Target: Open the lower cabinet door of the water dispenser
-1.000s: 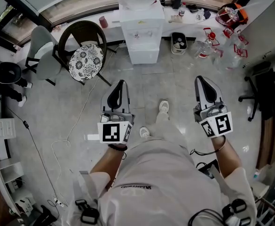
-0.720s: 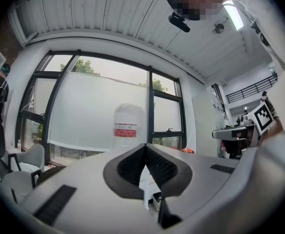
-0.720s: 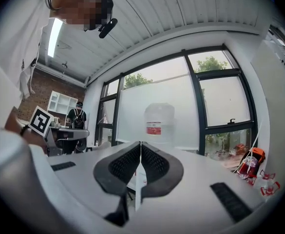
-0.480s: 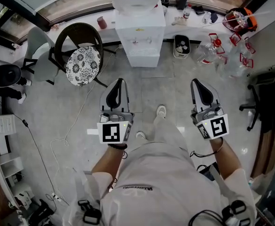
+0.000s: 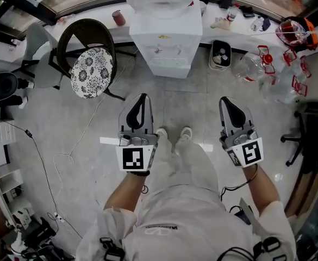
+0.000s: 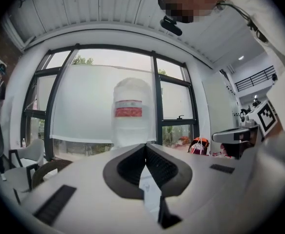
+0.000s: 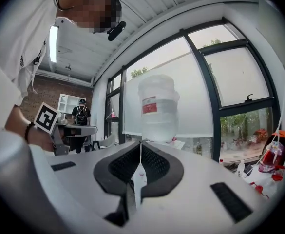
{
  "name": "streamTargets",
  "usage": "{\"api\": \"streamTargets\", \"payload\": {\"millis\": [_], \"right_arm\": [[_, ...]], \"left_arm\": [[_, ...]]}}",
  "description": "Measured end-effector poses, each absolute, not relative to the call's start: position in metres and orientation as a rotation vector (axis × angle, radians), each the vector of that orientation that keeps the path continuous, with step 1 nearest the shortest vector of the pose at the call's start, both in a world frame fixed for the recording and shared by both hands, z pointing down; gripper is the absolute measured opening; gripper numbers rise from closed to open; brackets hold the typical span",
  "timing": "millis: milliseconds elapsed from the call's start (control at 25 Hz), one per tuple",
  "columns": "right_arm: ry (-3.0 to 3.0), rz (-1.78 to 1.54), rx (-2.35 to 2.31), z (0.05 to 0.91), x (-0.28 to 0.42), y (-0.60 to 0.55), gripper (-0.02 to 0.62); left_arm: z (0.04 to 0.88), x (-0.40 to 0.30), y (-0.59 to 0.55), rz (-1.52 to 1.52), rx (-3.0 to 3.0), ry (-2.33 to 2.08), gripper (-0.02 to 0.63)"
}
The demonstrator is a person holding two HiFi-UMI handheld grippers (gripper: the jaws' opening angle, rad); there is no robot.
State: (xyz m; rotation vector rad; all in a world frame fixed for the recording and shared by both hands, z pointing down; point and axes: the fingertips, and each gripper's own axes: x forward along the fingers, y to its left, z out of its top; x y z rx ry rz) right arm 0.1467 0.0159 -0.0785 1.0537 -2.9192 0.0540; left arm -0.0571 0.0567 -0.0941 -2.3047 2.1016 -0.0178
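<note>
Closest to the camera, the left gripper (image 5: pixel 140 98) and right gripper (image 5: pixel 229 102) are both held out level at about waist height, one on each side of the person's white shoes (image 5: pixel 186 134). Both claws are pinched together with nothing in them, and each gripper view shows the black pads meeting at the tips. Past the shoes there's a stretch of bare grey tiled floor (image 5: pixel 180 99), then the boxy white water dispenser (image 5: pixel 167 37) against the window ledge, with its clear water bottle with a red label (image 6: pixel 129 113) on top. The lower cabinet door (image 5: pixel 170 68) is the bottom panel on the front – it looks closed, and I can't make out a handle from up here.

So I'd call this the approach, with nothing touched yet. Next up is probably closing the gap and dropping a claw low to the door's edge – the jaws need to part first to hook or grab it.
</note>
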Motion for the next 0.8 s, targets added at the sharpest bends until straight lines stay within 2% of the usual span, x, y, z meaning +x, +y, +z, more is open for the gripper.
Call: {"api": "streamTargets", "payload": {"millis": [800], "right_arm": [[-2.931,0.09,1.145,0.348,0.097,-0.128,0.017]], "left_arm": [[0.342,-0.064,-0.107,-0.015,-2.45,1.969,0.006]]}}
